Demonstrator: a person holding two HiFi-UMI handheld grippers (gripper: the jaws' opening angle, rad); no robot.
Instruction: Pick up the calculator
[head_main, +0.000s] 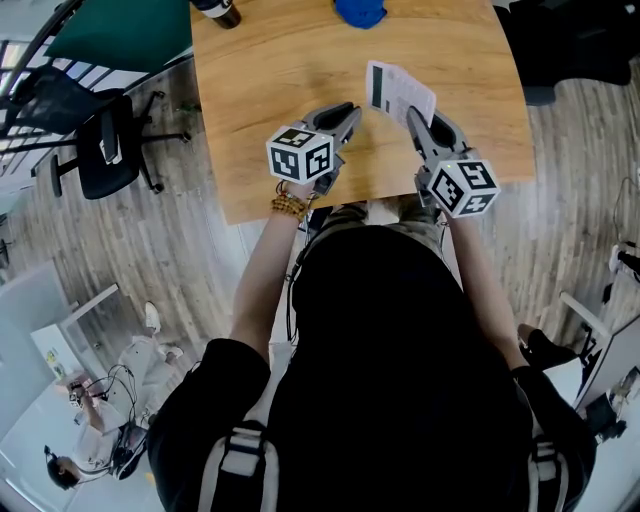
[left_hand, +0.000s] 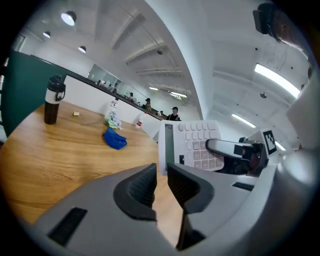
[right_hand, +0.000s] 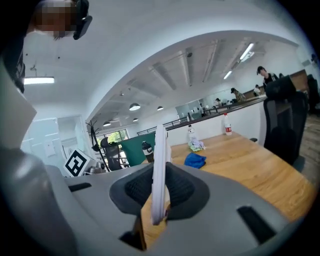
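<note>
Wooden table (head_main: 260, 90) lies beneath in the head view; the white calculator (head_main: 400, 92) sticks out forward of the right gripper (head_main: 414, 118). Left gripper view: left gripper (left_hand: 161, 172) narrowly parted, empty, calculator (left_hand: 192, 145) ahead-right. Right gripper view: jaws clamp the calculator (right_hand: 160, 150) edge-on, upright, open air around

Black short-sleeved top (head_main: 400, 340); brown bead bracelet (head_main: 290, 205) just behind the left gripper (head_main: 347, 115); seemingly grey shoulder straps (head_main: 238, 455).

White calculator (head_main: 400, 93) held on edge in right claw (head_main: 425, 122).
</note>
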